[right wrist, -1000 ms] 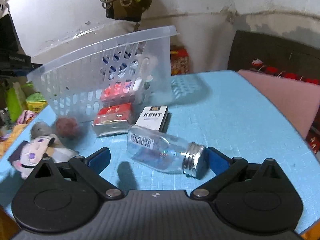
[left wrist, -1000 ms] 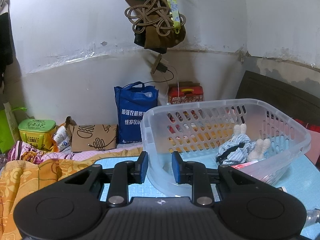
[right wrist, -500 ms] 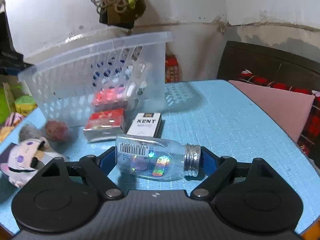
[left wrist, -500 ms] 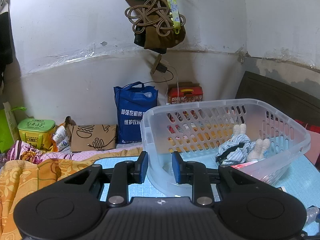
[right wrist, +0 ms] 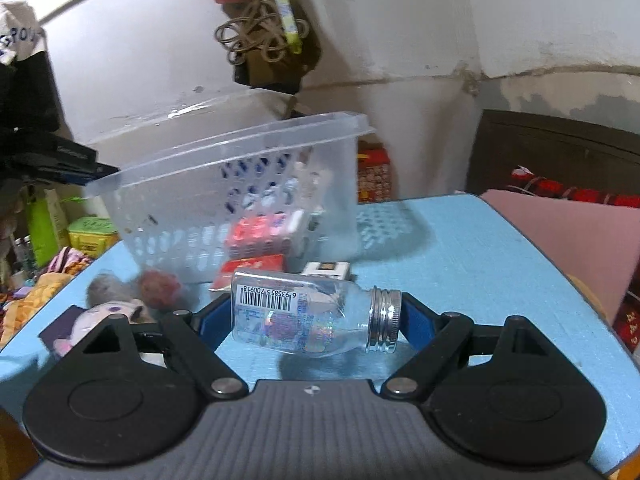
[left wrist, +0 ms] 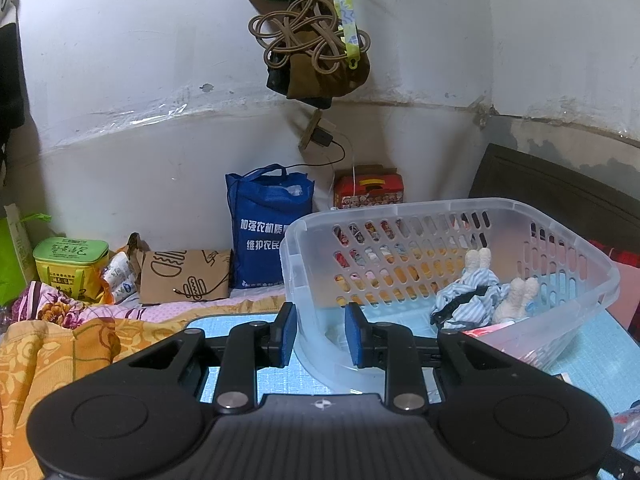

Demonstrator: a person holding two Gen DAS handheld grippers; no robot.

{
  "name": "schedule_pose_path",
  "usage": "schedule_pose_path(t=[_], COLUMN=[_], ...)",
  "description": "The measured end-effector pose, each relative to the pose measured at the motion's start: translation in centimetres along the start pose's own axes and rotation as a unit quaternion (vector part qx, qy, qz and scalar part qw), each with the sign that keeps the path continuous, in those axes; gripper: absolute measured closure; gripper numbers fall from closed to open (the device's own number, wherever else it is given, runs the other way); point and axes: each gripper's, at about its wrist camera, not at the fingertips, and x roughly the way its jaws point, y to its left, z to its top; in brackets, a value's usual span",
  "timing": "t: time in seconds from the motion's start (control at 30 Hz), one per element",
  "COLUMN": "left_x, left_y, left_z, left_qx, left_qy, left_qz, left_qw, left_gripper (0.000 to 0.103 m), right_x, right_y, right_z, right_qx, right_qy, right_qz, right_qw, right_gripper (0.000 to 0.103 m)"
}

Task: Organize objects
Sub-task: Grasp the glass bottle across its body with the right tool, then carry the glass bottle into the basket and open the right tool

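Note:
My right gripper [right wrist: 316,320] is shut on a clear glass bottle [right wrist: 304,320] with a silver screw cap, held sideways and lifted above the blue table [right wrist: 460,248]. The clear plastic basket [right wrist: 240,184] stands tilted just behind it. My left gripper [left wrist: 320,334] is shut on the basket's near corner wall [left wrist: 316,320], one finger inside and one outside. A striped plush toy [left wrist: 476,296] lies in the basket. A red packet [right wrist: 248,276], a white cigarette box [right wrist: 326,270], a red pompom [right wrist: 158,288] and a pink plush [right wrist: 108,314] lie on the table.
A blue shopping bag [left wrist: 268,224], a brown paper bag [left wrist: 184,276], a green tin [left wrist: 70,264] and orange bedding [left wrist: 52,344] lie left of the table. A pink cushion [right wrist: 560,240] borders its right side. Knotted cords [left wrist: 312,36] hang on the wall.
My right gripper closed on the glass bottle and lifted it off the table, moving toward the basket. The left gripper stayed on the basket wall.

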Motion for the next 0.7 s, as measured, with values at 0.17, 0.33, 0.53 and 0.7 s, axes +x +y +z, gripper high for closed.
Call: schedule_pose_path(t=[0.17, 0.33, 0.53, 0.7], left_x=[0.0, 0.0, 0.0, 0.1], left_y=[0.0, 0.0, 0.0, 0.0], left_z=[0.0, 0.0, -0.1, 0.0], left_qx=[0.000, 0.000, 0.000, -0.001], left_qy=[0.000, 0.000, 0.000, 0.000], left_qz=[0.000, 0.001, 0.001, -0.001], left_qw=[1.0000, 1.0000, 1.0000, 1.0000], left_gripper=[0.072, 0.072, 0.072, 0.072], right_x=[-1.9, -3.1, -0.5, 5.2], right_y=[-0.2, -0.4, 2.2, 4.9], right_z=[2.4, 6.3, 11.6, 15.4], right_qx=[-0.007, -0.024, -0.071, -0.090], right_qy=[-0.038, -0.079, -0.078, -0.008], right_qz=[0.007, 0.013, 0.062, 0.078], right_qw=[0.999, 0.997, 0.992, 0.993], right_gripper=[0.015, 0.015, 0.015, 0.015])
